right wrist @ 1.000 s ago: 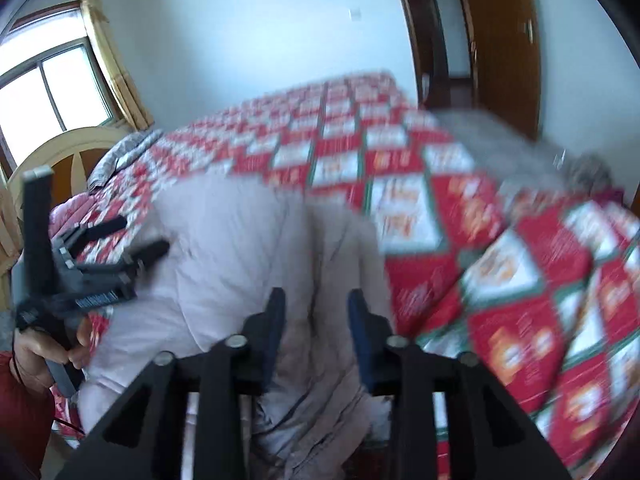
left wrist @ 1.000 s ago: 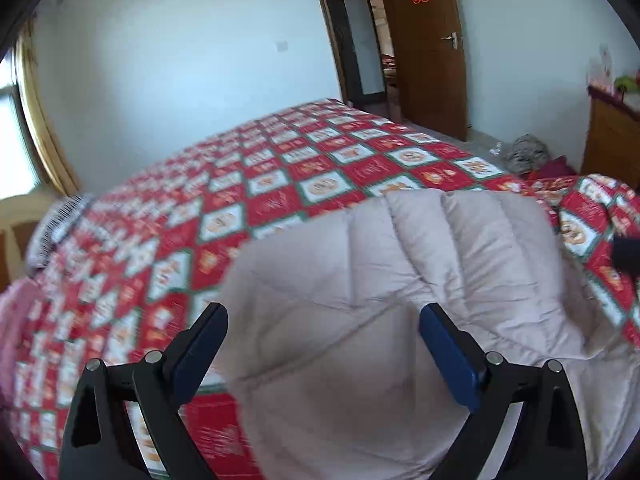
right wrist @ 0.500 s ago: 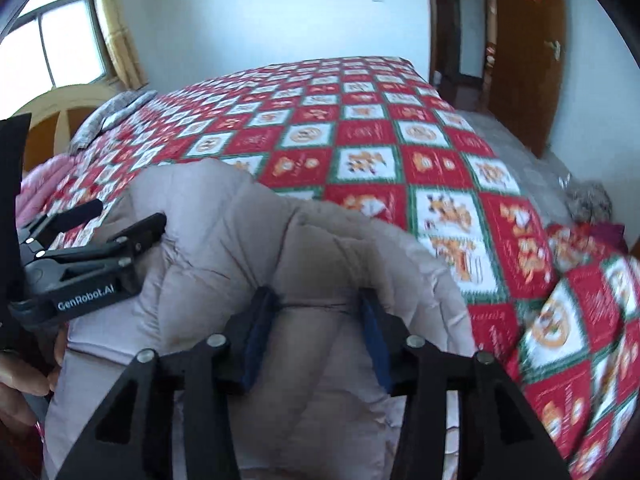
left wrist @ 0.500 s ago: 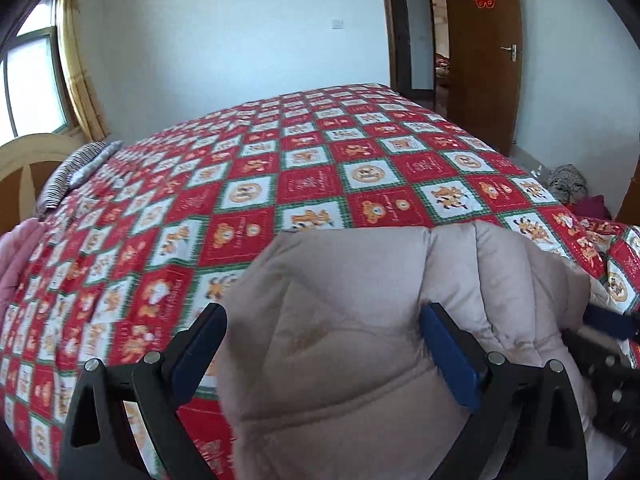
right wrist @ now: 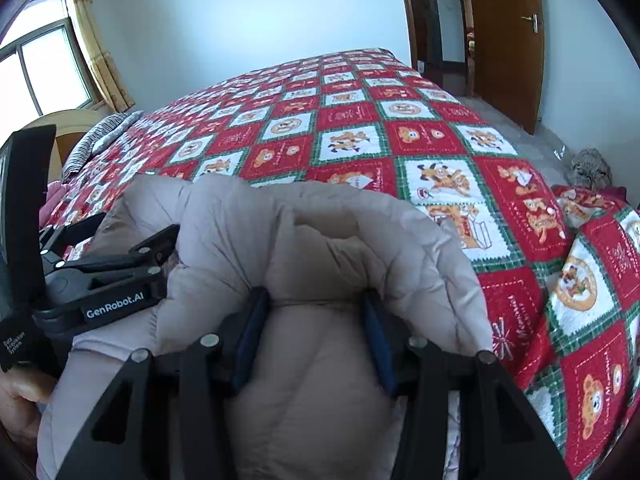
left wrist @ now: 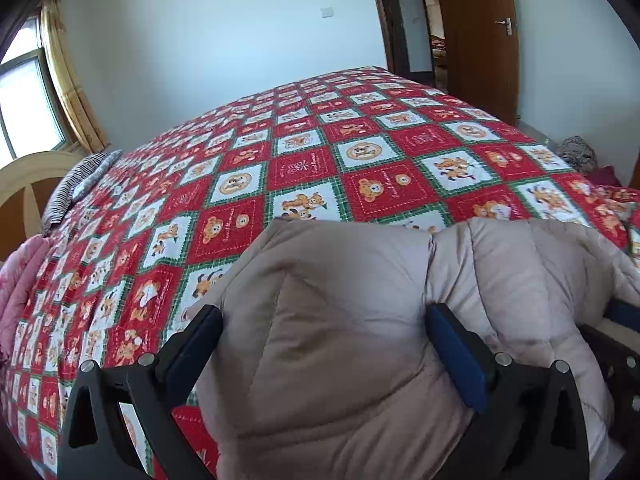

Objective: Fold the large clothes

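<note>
Beige padded coat (right wrist: 320, 248) lying bunched on red patchwork quilt (right wrist: 400, 132); right gripper (right wrist: 316, 320) opening, coat between; left gripper (left wrist: 320, 344) spread wide, straddling coat.

Bright daylight from the window (right wrist: 48, 72), sharp focus, fisheye-bent dark corners.

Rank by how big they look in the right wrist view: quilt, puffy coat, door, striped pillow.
1. Quilt, fills most of the frame.
2. Coat, though it sits right at the lens, so its size is inflated.
3. Door, far off, partly cropped.
4. Striped pillow, a small strip at the far left.
</note>
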Available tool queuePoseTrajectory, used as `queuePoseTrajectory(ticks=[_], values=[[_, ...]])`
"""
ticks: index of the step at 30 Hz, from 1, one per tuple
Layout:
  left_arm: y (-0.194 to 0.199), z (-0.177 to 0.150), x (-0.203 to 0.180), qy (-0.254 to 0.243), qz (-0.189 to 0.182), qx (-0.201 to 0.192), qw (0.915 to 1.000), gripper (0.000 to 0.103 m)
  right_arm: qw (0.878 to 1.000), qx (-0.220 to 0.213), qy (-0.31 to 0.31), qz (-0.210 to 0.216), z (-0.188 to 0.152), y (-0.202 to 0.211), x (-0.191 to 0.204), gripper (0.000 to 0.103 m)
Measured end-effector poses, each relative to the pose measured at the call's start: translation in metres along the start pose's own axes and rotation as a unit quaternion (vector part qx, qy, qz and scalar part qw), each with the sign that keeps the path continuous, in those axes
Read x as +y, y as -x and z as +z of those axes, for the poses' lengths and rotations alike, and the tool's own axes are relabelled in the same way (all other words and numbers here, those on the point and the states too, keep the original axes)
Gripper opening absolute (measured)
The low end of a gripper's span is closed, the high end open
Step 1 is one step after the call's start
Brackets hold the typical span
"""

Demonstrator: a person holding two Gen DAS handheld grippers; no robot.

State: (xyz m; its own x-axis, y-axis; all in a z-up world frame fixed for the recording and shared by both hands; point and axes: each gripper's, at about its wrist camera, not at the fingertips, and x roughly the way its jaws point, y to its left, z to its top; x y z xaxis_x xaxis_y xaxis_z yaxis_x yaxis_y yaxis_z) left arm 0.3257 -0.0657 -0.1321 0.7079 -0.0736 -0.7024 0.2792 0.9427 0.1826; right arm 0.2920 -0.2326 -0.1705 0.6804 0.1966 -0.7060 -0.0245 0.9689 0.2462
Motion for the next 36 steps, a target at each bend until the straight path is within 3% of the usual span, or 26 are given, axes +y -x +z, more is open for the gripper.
queuePoseTrajectory(ticks=[3,5,6,8,11,14,17,23,25,28,30,32,34,36], values=[[0.027,-0.005,0.03,0.024,-0.06,0.021,0.9977,0.102,1.0,0.001,-0.001,0.008,0.001,0.033,-0.011,0.069],[0.054,-0.017,0.064,0.069,-0.082,0.001,0.9943,0.102,0.997,-0.052,-0.028,0.04,-0.004,0.072,-0.03,0.097],[0.063,-0.025,0.082,0.098,-0.095,-0.009,0.9906,0.102,0.996,-0.067,-0.036,0.05,-0.005,0.085,-0.039,0.103],[0.07,-0.038,0.105,0.143,-0.146,-0.013,0.9789,0.102,0.995,-0.056,-0.053,0.063,-0.006,0.092,-0.054,0.103],[0.062,-0.061,0.124,0.211,-0.233,0.012,0.9492,0.102,0.993,0.007,-0.049,0.106,-0.01,0.071,-0.061,0.103],[0.039,-0.081,0.116,0.246,-0.3,0.045,0.9206,0.102,0.992,0.047,-0.046,0.108,-0.016,0.044,-0.056,0.103],[0.019,-0.093,0.107,0.274,-0.35,0.075,0.8924,0.102,0.982,0.076,-0.08,0.15,-0.025,0.023,-0.061,0.103],[0.005,-0.096,0.103,0.274,-0.424,0.066,0.8605,0.102,0.972,0.105,-0.041,0.207,-0.024,0.011,-0.054,0.103],[0.001,-0.097,0.098,0.271,-0.431,0.058,0.8588,0.102,0.963,0.124,-0.05,0.233,-0.024,-0.001,-0.055,0.103],[-0.001,-0.089,0.081,0.235,-0.411,0.051,0.8795,0.102,0.957,0.119,-0.064,0.255,-0.022,-0.015,-0.056,0.103],[-0.004,-0.085,0.075,0.216,-0.414,0.042,0.8835,0.102,0.96,0.116,-0.056,0.25,-0.022,-0.016,-0.049,0.103],[-0.005,-0.085,0.074,0.207,-0.424,0.032,0.881,0.102,0.959,0.12,-0.045,0.251,-0.027,-0.014,-0.042,0.103],[0.001,-0.086,0.073,0.197,-0.435,0.03,0.8784,0.102,0.949,0.144,-0.042,0.278,-0.034,-0.01,-0.032,0.103],[0.015,-0.091,0.073,0.192,-0.457,0.027,0.8682,0.102,0.942,0.154,-0.042,0.296,-0.045,0.001,-0.024,0.103]])
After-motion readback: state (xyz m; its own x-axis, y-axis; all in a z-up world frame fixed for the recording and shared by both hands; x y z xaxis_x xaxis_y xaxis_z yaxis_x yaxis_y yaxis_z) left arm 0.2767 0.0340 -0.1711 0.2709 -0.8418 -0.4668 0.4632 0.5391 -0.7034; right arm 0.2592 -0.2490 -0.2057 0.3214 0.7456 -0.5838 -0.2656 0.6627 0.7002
